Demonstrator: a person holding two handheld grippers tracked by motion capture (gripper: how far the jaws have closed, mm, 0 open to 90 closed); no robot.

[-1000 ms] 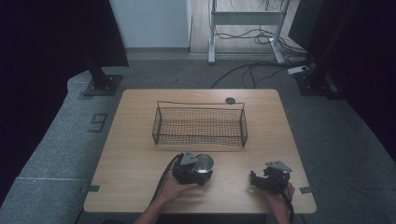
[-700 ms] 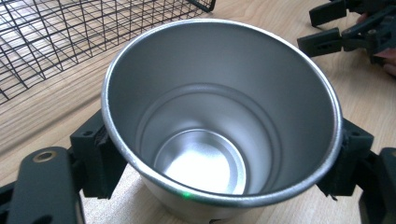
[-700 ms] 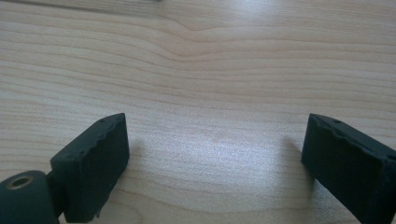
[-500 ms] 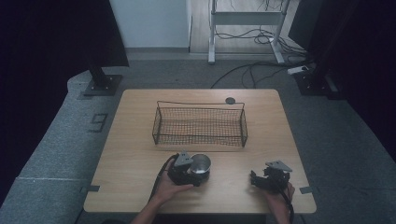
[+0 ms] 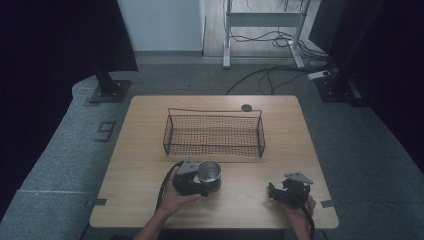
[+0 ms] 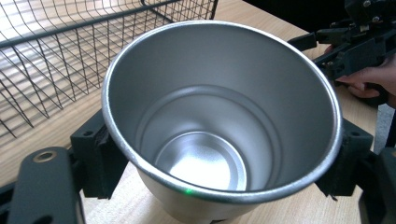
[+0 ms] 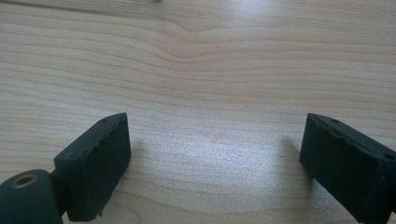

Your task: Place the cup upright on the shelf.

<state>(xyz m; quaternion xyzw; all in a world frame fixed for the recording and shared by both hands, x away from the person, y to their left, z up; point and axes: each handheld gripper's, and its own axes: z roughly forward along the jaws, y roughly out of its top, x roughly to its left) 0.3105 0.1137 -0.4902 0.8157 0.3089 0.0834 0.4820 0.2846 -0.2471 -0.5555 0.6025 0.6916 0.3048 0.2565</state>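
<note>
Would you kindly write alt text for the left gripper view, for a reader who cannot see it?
A shiny, empty metal cup sits upright between the left gripper's two black jaws, one against each side, above a wooden table. A black wire basket stands behind it, and the right gripper, held in a hand, shows at upper right.

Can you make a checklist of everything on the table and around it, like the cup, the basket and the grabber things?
Surface: light wooden table, bare wood apart from the items listed.
Job's things: shiny metal cup, upright and empty inside; black wire basket behind it, nothing in it.
Clutter: one small dark round thing near the far edge.
Grippers: left gripper has a jaw on each side of the cup; right gripper wide open over bare wood.
Cables: a black cable loops from the left gripper; more cables on the floor.
Surroundings: grey carpet, a metal frame, dark stands.
</note>
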